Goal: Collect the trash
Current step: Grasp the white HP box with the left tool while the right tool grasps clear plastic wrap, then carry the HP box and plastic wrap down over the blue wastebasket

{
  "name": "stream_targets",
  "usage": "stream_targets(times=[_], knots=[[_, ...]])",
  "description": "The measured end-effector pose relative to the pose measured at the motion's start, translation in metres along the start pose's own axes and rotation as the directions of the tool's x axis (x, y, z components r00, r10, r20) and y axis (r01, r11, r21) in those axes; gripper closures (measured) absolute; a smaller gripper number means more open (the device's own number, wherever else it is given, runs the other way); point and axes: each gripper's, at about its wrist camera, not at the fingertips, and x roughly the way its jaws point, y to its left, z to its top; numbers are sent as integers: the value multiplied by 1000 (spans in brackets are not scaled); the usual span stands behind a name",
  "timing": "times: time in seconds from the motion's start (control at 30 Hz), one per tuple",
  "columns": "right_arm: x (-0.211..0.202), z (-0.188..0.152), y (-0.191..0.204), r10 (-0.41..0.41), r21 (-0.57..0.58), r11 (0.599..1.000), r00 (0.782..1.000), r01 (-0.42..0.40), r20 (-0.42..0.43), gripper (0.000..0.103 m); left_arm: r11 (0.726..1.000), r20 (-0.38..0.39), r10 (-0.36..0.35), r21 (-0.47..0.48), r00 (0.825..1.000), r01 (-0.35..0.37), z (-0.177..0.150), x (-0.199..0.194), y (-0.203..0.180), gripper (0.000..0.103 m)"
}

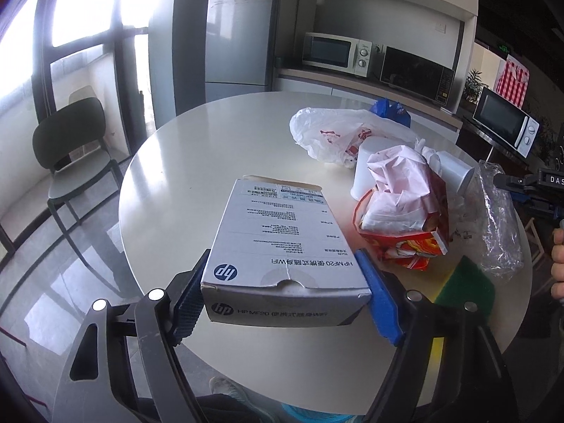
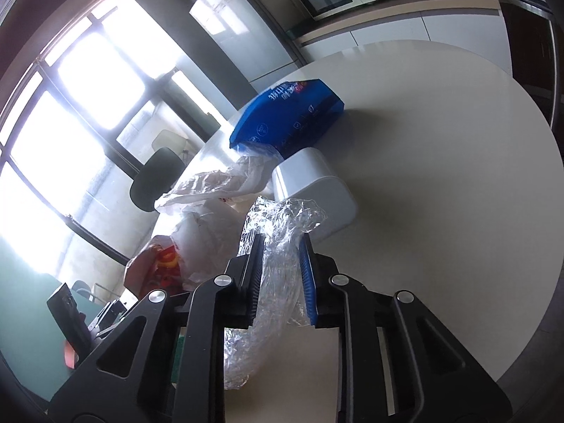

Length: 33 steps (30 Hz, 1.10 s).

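The left gripper (image 1: 282, 303) holds the white rectangular cardboard box (image 1: 278, 243) between its jaws, above the round white desk (image 1: 197, 162). The right gripper (image 2: 280, 275) has its jaws closed on the crumpled clear plastic wrap (image 2: 278, 246).

Left gripper (image 1: 285, 296) clamps a white rectangular HP cardboard box (image 1: 278, 236) above the round white table (image 1: 211, 148); beside it stands a red paper carton (image 1: 405, 239) stuffed with pink wrappers.
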Motion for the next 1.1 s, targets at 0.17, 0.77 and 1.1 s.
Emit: stream_targets(times=[0.17, 0.77, 1.1], knots=[[-30, 1, 17, 17, -25, 1000, 997, -15, 75, 85, 1000, 48, 3, -15, 999, -2, 7, -22, 2, 26], [-129, -90, 89, -66, -283, 952, 979, 119, 192, 86, 988, 43, -156, 26, 987, 155, -39, -127, -12, 26], [-147, -165, 100, -88, -355, 925, 985, 136, 147, 86, 972, -71, -220, 65, 973, 225, -85, -161, -24, 26]])
